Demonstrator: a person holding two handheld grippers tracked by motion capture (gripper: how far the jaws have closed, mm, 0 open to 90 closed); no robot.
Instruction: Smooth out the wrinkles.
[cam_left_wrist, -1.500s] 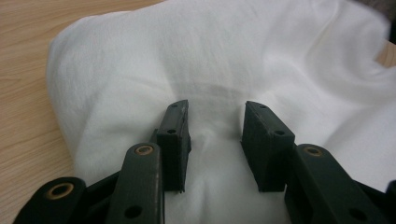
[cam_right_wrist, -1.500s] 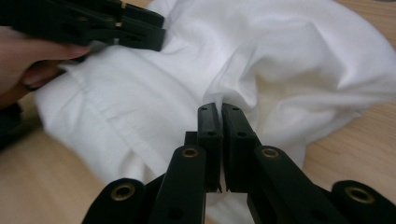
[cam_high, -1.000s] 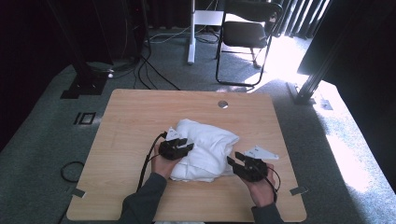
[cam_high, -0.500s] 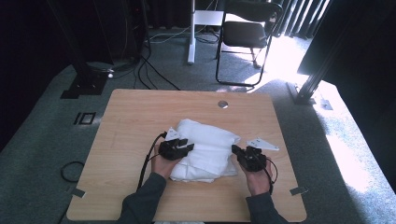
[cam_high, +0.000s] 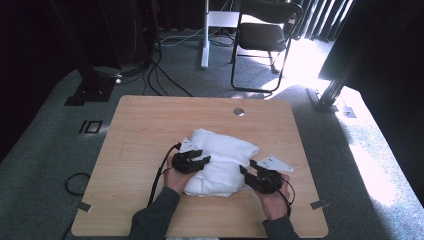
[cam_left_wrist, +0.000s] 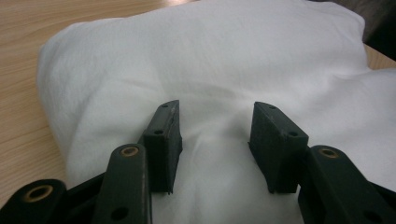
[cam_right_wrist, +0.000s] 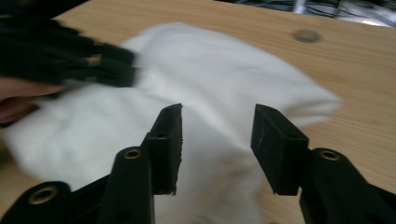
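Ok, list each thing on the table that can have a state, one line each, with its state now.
white cloth: folded into a soft bundle, lying flat on the table.
left gripper: jaws apart over the cloth, just opened further, nothing pinched.
right gripper: jaws apart at the cloth's edge, just opened after a close, holding nothing.
table's round grommet: uncovered, nothing on it.

I read this as a lab or studio room: grey carpet (cam_high: 45, 125) runs around my plain wooden bench (cam_high: 145, 125). At the top of the frame stand a black folding chair (cam_high: 262, 37), a white stand post (cam_high: 204, 35) and loose cables (cam_high: 160, 75); dark curtains (cam_high: 320, 17) hang upper right.
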